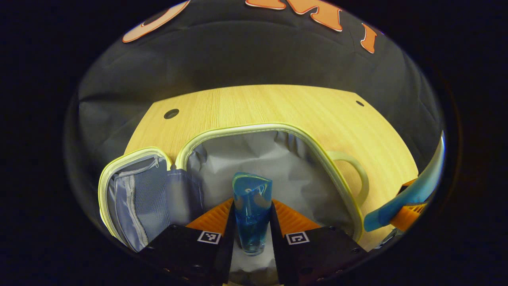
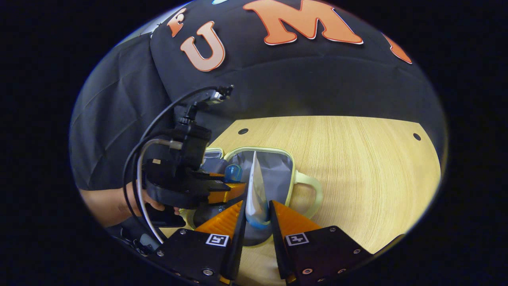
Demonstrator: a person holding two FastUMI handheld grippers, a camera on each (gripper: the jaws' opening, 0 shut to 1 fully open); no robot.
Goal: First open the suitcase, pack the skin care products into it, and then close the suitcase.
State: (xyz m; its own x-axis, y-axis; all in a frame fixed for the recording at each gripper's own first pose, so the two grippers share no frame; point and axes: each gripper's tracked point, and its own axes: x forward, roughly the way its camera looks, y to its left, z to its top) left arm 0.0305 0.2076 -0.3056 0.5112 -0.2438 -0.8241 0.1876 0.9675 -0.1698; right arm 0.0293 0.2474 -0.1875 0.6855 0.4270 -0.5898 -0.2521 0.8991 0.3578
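The suitcase (image 1: 274, 167) lies open on the wooden table (image 1: 278, 107) in the left gripper view, its pale-edged main shell lined with grey fabric and its lid (image 1: 135, 194) folded out to the left, showing a mesh zip pocket. A looped handle (image 1: 355, 171) sticks out on the right side. The left gripper (image 1: 252, 222) clamps a translucent blue bottle (image 1: 252, 210) between both fingers, held above the grey lining. At the far right edge, a blue tube (image 1: 412, 190) shows in the other gripper.

In the right gripper view, the right gripper (image 2: 257, 218) pinches a white-and-blue tube (image 2: 256, 194) edge-on, above the suitcase (image 2: 278, 167). To the left, a hand (image 2: 139, 198) holds the left gripper (image 2: 226, 186) with the blue bottle (image 2: 233, 172) over the case.
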